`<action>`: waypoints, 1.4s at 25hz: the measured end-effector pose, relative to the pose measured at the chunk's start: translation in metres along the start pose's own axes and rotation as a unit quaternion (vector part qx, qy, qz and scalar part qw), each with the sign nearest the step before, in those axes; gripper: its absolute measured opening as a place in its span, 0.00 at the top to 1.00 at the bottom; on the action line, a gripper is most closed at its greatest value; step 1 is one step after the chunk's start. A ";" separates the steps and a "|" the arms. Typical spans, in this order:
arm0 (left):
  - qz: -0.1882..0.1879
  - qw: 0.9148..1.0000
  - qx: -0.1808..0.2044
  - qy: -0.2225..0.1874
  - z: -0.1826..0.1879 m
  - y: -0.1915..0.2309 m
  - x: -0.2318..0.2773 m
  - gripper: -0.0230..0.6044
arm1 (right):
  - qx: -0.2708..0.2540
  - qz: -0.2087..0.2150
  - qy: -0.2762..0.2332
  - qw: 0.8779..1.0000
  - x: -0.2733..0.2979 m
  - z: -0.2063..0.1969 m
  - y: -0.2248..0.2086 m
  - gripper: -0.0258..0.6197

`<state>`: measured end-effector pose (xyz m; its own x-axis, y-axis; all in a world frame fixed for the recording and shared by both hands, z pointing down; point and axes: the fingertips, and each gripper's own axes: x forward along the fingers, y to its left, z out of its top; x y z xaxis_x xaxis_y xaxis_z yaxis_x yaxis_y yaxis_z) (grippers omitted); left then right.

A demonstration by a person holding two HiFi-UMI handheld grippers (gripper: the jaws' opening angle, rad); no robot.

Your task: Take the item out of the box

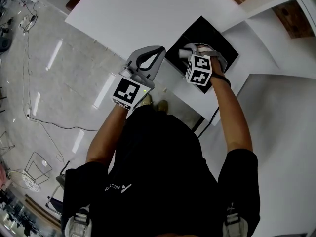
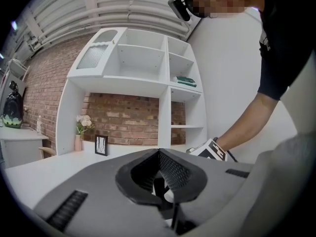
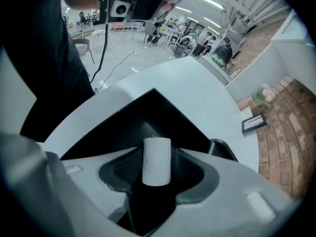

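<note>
I get bright, even overhead light, with lamp glare streaking the floor (image 1: pixel 74 73). Fisheye bends every edge, and the corners go dark.

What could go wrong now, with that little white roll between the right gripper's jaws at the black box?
The white roll stands between the jaws of the right gripper, but they don't seem to press on it. Lifting now would probably leave it behind at the black box. The roll is small and upright, so an off-centre squeeze might tip it over or let it slip out.
</note>
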<state>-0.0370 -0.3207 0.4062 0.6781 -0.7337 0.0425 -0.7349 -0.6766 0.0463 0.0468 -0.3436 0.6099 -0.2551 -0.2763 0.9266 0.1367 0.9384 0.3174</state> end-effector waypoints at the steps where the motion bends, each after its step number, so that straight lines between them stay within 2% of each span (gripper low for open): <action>1: 0.000 1.000 -0.001 0.001 -0.001 0.000 0.000 0.96 | -0.008 -0.002 0.003 1.000 0.001 0.000 0.000 0.64; 6: 0.002 1.000 -0.006 0.005 -0.006 0.003 0.000 0.97 | -0.052 -0.011 0.019 0.998 0.008 0.003 0.003 0.67; 11: 0.003 1.000 -0.008 0.008 -0.009 0.004 0.000 0.97 | -0.056 -0.015 0.017 0.998 0.009 0.004 0.003 0.69; 18: -0.002 1.000 -0.006 0.007 -0.005 0.001 0.000 0.96 | 0.019 -0.041 -0.032 0.998 -0.018 0.008 -0.003 0.70; 22: -0.005 1.000 -0.001 0.004 0.001 -0.006 0.003 0.96 | 0.098 -0.079 -0.094 0.988 -0.057 0.012 -0.012 0.70; 25: -0.015 1.000 0.000 0.002 0.010 -0.020 0.004 0.97 | 0.158 -0.116 -0.154 0.968 -0.097 0.017 -0.016 0.70; 28: -0.026 1.000 -0.002 -0.004 0.020 -0.032 0.005 0.97 | 0.209 -0.153 -0.218 0.941 -0.134 0.027 -0.020 0.70; 30: -0.032 0.999 0.000 -0.011 0.028 -0.037 0.006 0.97 | 0.240 -0.174 -0.271 0.916 -0.159 0.036 -0.024 0.70; 35: -0.047 0.999 0.001 -0.018 0.044 -0.045 0.007 0.96 | 0.311 -0.218 -0.385 0.841 -0.213 0.049 -0.032 0.70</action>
<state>0.0003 -0.2978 0.3610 0.7434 -0.6688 0.0022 -0.6682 -0.7425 0.0468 0.0503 -0.3047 0.3924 -0.7285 -0.6307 0.2674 -0.5966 0.7760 0.2047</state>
